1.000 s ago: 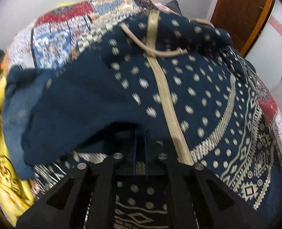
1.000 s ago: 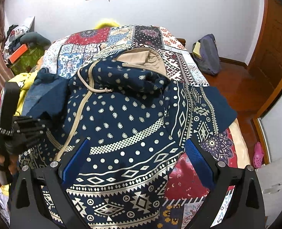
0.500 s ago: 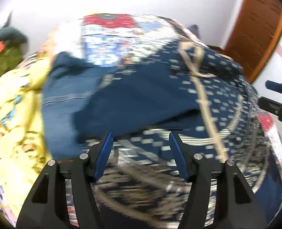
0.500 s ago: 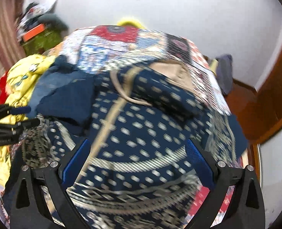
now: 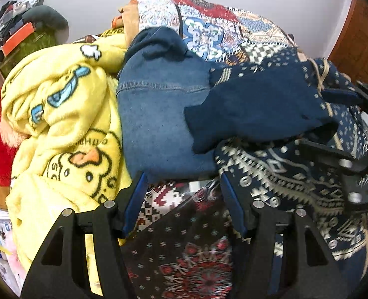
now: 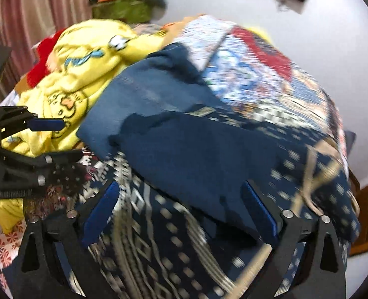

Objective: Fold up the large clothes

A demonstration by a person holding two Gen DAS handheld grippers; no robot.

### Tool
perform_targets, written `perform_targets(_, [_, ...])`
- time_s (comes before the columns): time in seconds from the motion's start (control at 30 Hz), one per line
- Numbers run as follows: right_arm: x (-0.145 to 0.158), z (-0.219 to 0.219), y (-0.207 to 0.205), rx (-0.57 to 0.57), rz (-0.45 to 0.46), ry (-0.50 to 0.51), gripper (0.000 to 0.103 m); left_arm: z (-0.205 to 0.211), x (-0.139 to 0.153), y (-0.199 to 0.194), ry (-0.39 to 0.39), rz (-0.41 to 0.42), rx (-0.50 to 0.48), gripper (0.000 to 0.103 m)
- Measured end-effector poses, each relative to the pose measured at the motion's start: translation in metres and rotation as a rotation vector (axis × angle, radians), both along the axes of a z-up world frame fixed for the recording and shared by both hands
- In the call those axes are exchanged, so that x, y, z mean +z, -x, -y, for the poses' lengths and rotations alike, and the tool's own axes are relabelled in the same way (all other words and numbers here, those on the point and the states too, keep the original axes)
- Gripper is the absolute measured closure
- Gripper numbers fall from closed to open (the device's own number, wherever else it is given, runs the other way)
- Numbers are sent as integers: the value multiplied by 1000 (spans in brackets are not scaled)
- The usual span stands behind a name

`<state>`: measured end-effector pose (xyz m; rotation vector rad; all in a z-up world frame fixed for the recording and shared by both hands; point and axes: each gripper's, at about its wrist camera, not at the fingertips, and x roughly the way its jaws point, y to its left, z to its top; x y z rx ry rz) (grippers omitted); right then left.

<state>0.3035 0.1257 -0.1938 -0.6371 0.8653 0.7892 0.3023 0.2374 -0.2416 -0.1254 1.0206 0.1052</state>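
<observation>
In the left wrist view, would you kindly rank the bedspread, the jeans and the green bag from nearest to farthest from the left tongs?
1. Bedspread: directly under the left tongs.
2. Jeans: just beyond the tips.
3. Green bag: far upper left, by the wall.

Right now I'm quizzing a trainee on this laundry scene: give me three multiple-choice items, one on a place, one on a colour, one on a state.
1. Where does the denim garment lie?
A. right of the yellow blanket
B. on the floor
C. hung on the door

2. What colour is the duck-print blanket?
A. green
B. yellow
C. grey

3. What is between the left claw pads?
A. a sleeve
B. a drawstring
C. nothing

Key: 1 A, its left edge meets the blanket; 2 B, yellow fleece with ducks; 3 C, only bedspread shows in the gap.
</observation>
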Motion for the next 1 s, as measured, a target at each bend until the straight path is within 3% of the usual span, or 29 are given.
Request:
perform_targets(0.1, [-17,-22,-3,40,-11,51,24,-6,-7,2,2,0,1,43])
perform_targets(0.23, [-32,-37,-10,51,-8,86,47,-15,-13,3,18,4,21,43])
perform_targets(0.4, [-29,-34,-16,56,-84,11,71,-19,-20,-1,60,-2,31,43])
perform_targets(0.53, [-19,-28,-10,59,-78,-19,88,-10,-24,-12,83,3,18,43])
perform_targets(0.77, [1,-8,-26,-14,-68,-84,93,0,-27,-35,149,6,18,43])
perform_targets(1.0, [50,39,-23,-92,-16,-209,93,13,-34,-51,30,-14,33,43])
